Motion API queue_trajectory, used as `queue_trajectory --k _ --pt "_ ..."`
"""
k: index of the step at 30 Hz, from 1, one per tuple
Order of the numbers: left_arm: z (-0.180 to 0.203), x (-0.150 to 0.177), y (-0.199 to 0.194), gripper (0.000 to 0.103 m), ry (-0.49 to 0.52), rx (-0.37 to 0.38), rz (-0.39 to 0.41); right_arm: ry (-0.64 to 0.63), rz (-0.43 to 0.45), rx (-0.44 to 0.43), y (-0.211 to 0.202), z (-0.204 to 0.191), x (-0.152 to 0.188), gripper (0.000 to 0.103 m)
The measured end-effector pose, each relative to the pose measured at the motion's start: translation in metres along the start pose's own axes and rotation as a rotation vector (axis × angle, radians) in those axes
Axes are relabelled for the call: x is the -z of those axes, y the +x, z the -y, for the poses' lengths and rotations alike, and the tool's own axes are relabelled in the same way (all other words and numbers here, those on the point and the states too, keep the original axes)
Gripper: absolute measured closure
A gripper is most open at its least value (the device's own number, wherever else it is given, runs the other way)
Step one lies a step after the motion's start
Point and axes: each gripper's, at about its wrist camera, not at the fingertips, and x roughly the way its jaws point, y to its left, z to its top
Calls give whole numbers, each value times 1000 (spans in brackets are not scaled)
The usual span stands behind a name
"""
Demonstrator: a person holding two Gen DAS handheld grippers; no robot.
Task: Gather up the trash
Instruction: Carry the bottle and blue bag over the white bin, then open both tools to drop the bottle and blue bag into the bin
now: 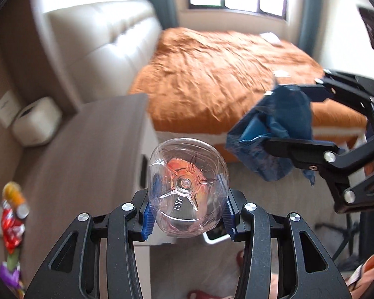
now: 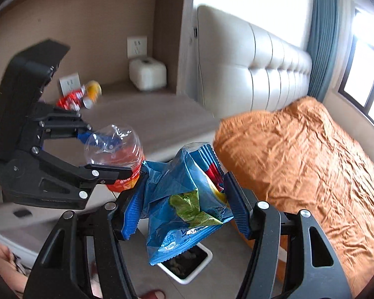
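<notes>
Left gripper point(image 1: 188, 211): jaws clamped on a crushed clear plastic bottle point(image 1: 187, 189), base toward the camera, embossed letters reading roughly "JMI". In the right wrist view the bottle point(image 2: 112, 147) carries an orange label, text unreadable.

Right gripper point(image 2: 180, 199): jaws closed on a crumpled blue snack bag point(image 2: 184, 204) with a green leaf graphic and a round seal; brand lettering illegible.

Both items are held in the air beside the orange-covered bed point(image 2: 299, 154), above a white bin point(image 2: 187, 266) on the floor.

Red wrapper point(image 2: 68, 101) and yellow item point(image 2: 93, 91) lie on the worktop point(image 2: 149, 119), near a white tissue box point(image 2: 147, 73).
</notes>
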Motion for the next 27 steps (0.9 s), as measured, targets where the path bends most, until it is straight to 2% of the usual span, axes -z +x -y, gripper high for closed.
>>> queue_trajectory --k 3,7,11,17,21,25,26,27 --pt "20 7 33 60 77 53 -17 -32 -74 -19 31 14 34 41" --pt "42 30 101 60 163 111 -75 -49 -172 -56 82 28 75 41" --pt "52 57 173 60 181 182 -154 -98 -263 -86 142 36 125 41" --pt "76 122 314 60 202 240 -334 -207 -405 -149 247 32 219 41" --pt "88 157 382 60 206 265 -428 -255 -479 -202 303 27 278 41" --pt "94 181 439 59 175 318 -508 -299 -509 -247 341 24 316 40" --pt "95 185 448 51 176 328 -525 -317 -520 -260 348 22 324 35" --pt "98 190 460 36 189 329 -545 -342 -539 -278 356 20 333 30"
